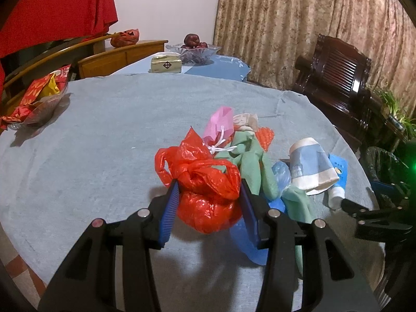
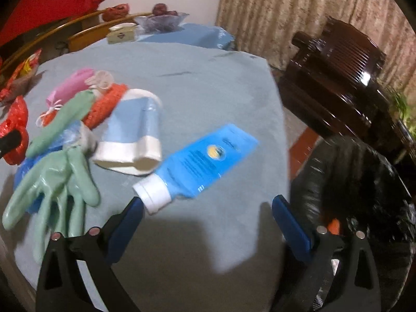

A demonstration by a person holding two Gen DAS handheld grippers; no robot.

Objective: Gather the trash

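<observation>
At a round table draped in a grey-blue cloth (image 1: 104, 135), we are early in the clear-up: most of the litter is on the tabletop, and only something orange, too blurred to name, shows inside the black-lined bin (image 2: 364, 182) at the table's right edge.

Our left gripper (image 1: 209, 197) has its blue pads pressed against both flanks of a knotted red plastic bag (image 1: 208, 189), which bulges between them and sits at the near end of the heap; we judge it gripped but cannot tell whether it has left the cloth.

Our right gripper (image 2: 208, 215) stands wide apart with nothing between its pads, poised just short of the white cap of a blue tube (image 2: 205, 161).

The tube lies flat, well apart from the bin, its long axis running diagonally: cap toward us and to the left, crimped flat end away and to the right, toward the table edge. Its cap lies just beside the left pad.

Left to gather, by our count: the tube, a crushed blue-and-white paper cup (image 2: 135, 135) lying on its side, a pair of green rubber gloves (image 2: 57, 179), a pink pouch (image 2: 72, 85), an orange mesh piece (image 2: 106, 104) and a blue plastic bag (image 1: 247, 241) under the heap.
</observation>
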